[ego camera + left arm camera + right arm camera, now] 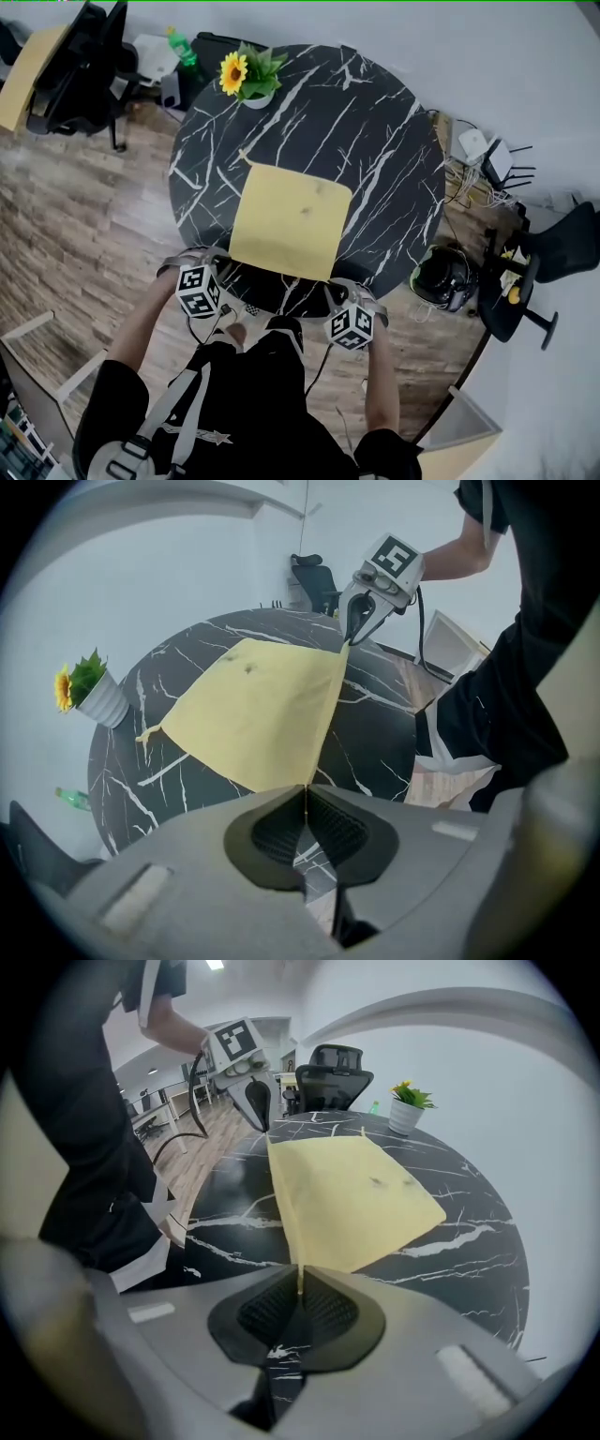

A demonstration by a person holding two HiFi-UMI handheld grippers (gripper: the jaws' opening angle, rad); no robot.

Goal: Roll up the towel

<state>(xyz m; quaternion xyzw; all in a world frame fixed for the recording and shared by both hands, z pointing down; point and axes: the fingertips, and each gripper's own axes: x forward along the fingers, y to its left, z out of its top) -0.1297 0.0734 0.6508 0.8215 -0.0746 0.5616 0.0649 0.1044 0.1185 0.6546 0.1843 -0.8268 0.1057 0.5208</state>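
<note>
Evenly clamped on both near corners of the yellow towel (291, 220), at 6 o'clock on the marble table (375, 122), left gripper (305, 797) and right gripper (300, 1283) should curl that edge toward 12 o'clock, level and taut.

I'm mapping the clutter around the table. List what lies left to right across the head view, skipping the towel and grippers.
black office chair → green bottle → sunflower pot → black-and-green object on the floor → black chair at the right
</note>
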